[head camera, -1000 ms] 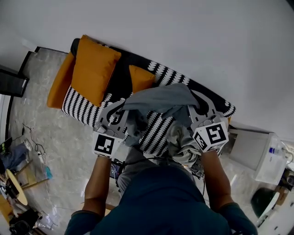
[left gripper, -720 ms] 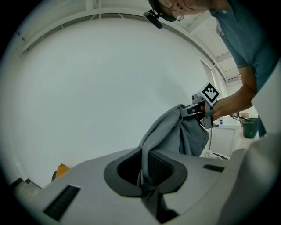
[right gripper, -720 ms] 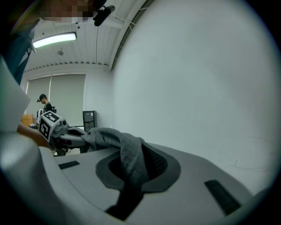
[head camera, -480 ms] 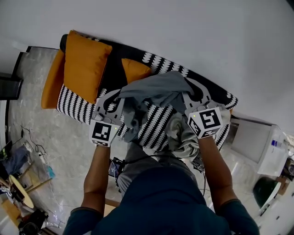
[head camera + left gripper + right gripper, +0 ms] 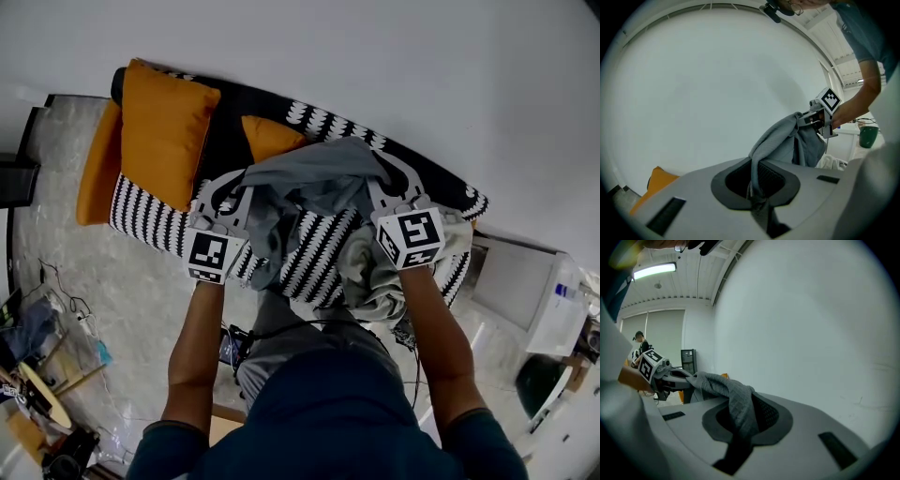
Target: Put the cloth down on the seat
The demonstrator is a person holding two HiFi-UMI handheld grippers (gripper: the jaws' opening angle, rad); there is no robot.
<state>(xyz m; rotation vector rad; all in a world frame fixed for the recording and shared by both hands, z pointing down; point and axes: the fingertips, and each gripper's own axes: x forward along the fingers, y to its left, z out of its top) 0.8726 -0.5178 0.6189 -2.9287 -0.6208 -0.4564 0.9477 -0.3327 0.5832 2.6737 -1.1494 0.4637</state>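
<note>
In the head view, the grey cloth (image 5: 319,183) hung spread between the left gripper (image 5: 242,187) and the right gripper (image 5: 380,187) at the frame's centre. It was above the striped seat (image 5: 314,258) of the sofa, with an orange cushion (image 5: 164,122) at upper left, and its lower folds drooped toward the seat. In the left gripper view, the jaws were pinched on a bunched corner of the cloth at lower centre, and the fabric ran up and right to the other gripper. In the right gripper view, the jaws likewise clamped a gathered edge at lower centre. The cloth looked light, soft and limp, likely to sag and crumple, so the two held corners seemed the sensible places to grip it.
</note>
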